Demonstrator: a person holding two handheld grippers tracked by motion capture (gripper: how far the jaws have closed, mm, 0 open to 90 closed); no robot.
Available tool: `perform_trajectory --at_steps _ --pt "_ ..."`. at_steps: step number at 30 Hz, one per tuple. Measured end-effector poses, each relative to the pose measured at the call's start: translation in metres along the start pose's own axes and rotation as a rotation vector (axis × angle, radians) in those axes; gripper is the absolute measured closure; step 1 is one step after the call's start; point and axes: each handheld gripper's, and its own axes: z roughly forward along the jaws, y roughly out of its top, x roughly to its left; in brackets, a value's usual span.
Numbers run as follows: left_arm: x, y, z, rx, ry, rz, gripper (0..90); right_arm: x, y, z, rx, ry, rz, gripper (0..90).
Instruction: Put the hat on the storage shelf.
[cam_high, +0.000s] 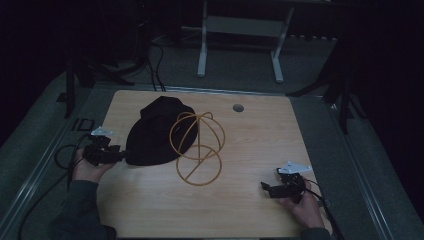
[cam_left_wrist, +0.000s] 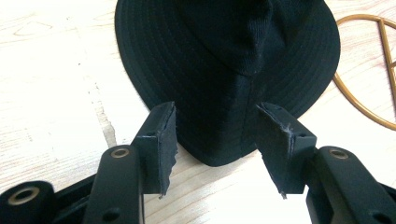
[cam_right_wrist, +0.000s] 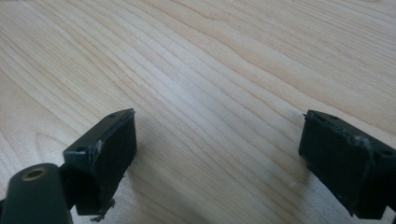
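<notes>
Left gripper (cam_left_wrist: 217, 151) being held with jaws parted around brim edge of black hat (cam_left_wrist: 224, 60), not clamped. Hat lying left of centre on table (cam_high: 260, 150), against wire stand (cam_high: 197, 147); judged soft, light, floppy; brim judged best hold. Right gripper (cam_right_wrist: 217, 158) being held wide open, nothing held. Count: one hat, one stand.

Overhead table (cam_high: 250, 210); two close, low jaw-mounted views

The right gripper (cam_right_wrist: 217, 158) hangs just above the pale wooden table (cam_right_wrist: 210, 70) — jaws spread wide apart, bare grain between them, pads (cam_right_wrist: 114, 154) frayed.
</notes>
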Motion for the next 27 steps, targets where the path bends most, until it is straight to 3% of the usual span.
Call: perform_trajectory --at_steps 19,27 --pt "-0.005 0.014 -0.009 -0.001 -0.023 0.039 50.4 0.000 0.000 0.000 -0.001 0.000 -0.001 11.1" --pt "-0.008 0.020 -0.010 0.030 -0.027 0.071 50.2 0.000 0.000 0.000 -0.001 0.000 -0.001 11.1"
